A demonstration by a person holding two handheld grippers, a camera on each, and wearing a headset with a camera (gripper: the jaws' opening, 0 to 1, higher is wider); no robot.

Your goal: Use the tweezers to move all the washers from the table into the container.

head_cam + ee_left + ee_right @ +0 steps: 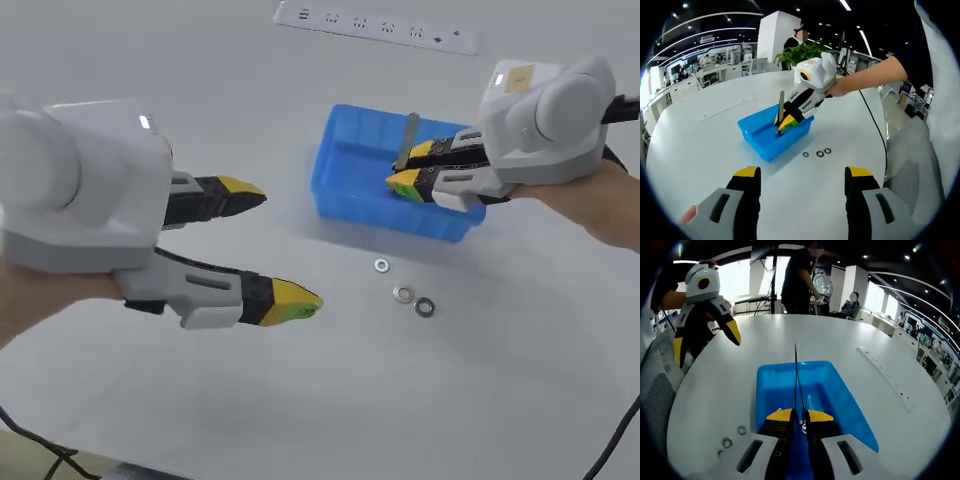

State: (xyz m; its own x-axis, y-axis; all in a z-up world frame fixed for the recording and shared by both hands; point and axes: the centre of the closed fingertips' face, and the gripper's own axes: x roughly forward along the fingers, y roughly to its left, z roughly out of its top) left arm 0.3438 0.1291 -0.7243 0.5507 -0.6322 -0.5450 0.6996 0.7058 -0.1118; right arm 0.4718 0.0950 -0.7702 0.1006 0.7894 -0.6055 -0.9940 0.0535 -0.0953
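Hovering over the bin (345,205), right gripper (405,180) pinched tight on tweezers (408,140) | left gripper (280,248) jaws spread wide, empty, well clear of bin | three washers (403,294) on table (450,400) just beside bin

White table (480,400), bearing: blue container (360,208) near its middle; three loose washers before it, first washer (381,265) nearest, second washer (402,294) and third washer (425,307) just beside each other; white power strip (375,27) beyond the container.

Head view looks down, both gripper views share container (380,215)
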